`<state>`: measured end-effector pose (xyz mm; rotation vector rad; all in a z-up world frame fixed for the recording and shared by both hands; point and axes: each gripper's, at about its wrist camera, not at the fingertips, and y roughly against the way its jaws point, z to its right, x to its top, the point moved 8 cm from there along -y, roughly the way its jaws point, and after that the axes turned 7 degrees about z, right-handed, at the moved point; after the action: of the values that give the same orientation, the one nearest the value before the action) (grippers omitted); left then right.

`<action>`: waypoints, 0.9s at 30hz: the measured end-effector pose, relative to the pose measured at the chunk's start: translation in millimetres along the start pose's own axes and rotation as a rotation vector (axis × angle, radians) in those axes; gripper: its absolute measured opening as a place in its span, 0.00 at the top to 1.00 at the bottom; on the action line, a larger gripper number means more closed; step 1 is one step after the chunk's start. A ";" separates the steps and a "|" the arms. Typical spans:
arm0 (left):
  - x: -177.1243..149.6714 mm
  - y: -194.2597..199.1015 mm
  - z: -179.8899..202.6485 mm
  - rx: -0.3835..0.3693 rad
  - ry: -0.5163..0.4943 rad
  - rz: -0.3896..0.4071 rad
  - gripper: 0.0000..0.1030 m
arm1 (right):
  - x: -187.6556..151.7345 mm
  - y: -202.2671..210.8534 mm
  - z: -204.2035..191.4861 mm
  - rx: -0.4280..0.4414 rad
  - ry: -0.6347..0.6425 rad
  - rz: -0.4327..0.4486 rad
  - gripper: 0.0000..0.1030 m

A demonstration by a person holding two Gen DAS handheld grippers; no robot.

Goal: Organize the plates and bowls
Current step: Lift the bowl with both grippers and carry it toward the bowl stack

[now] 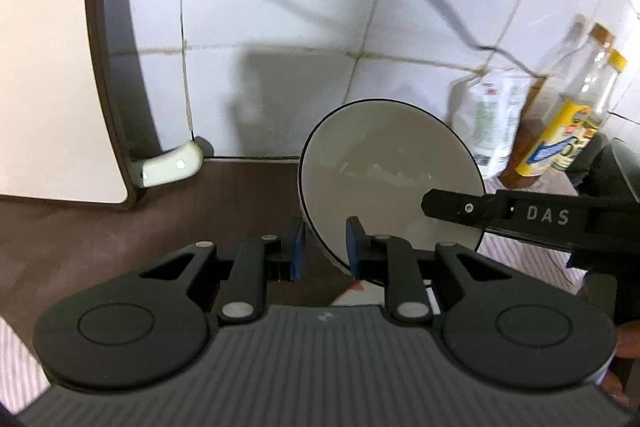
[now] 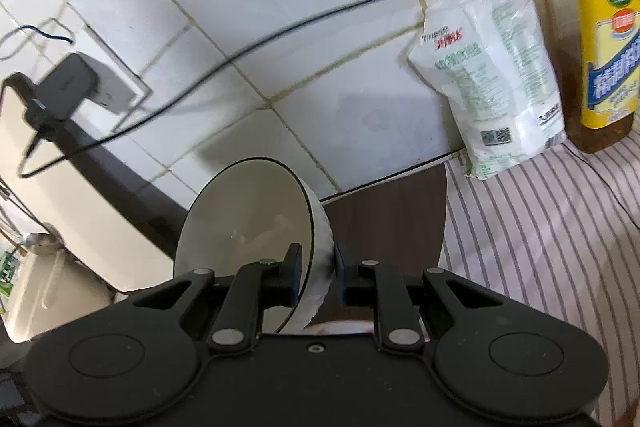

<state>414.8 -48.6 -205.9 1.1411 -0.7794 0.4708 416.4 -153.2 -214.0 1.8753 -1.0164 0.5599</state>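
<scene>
The tiled wall (image 2: 280, 7) fills the background, with a white appliance (image 1: 40, 67) standing at the left end of the dark brown table (image 1: 100, 235). A striped cloth (image 2: 540, 247) covers the table's right part, where a white packet (image 2: 500, 75) and a yellow-labelled oil bottle (image 2: 604, 47) stand against the wall.

The task's thing, a white bowl (image 1: 384, 171) with a thin dark rim, is up off the table, tilted so its open side faces the wall and the left. Both tools hold it by opposite edges. The left gripper (image 1: 322, 247) has its jaws drawn in narrow and clamped on the near-left rim, one blue pad inside and one outside. The right gripper (image 2: 316, 271) likewise pinches the wall of the bowl between its pads; in the left wrist view its black finger reaches across the bowl's lower right.

The step in hand looks like carrying the bowl toward wherever the dishes are stacked; that place is not in view. To do it well, both hands should travel together, keeping their spacing and angle matched, so the rim is neither twisted nor pulled out of either grip. Levelling the bowl before setting it down, and keeping clear of the bottle and packet, would help; glazed ware is likely slippery.
</scene>
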 end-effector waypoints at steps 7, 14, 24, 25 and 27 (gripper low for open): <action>-1.3 43.9 27.1 0.019 -0.095 -0.031 0.80 | -11.4 49.9 -2.9 0.027 -0.051 0.008 0.79; -6.6 85.4 57.5 -0.033 -0.130 -0.034 0.80 | -15.1 105.1 -2.1 0.015 -0.048 0.037 0.79; -19.9 135.1 121.6 -0.120 -0.195 -0.028 0.80 | -19.4 192.8 13.9 -0.062 -0.036 0.089 0.79; -21.7 137.8 128.9 -0.128 -0.204 -0.028 0.80 | -20.1 200.4 17.6 -0.071 -0.039 0.097 0.79; -26.5 142.7 144.6 -0.147 -0.220 -0.029 0.80 | -21.1 216.3 26.9 -0.086 -0.049 0.116 0.79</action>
<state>254.4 -129.7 -107.5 1.0760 -0.9708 0.2610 224.6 -222.8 -134.4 1.7701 -1.1697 0.5312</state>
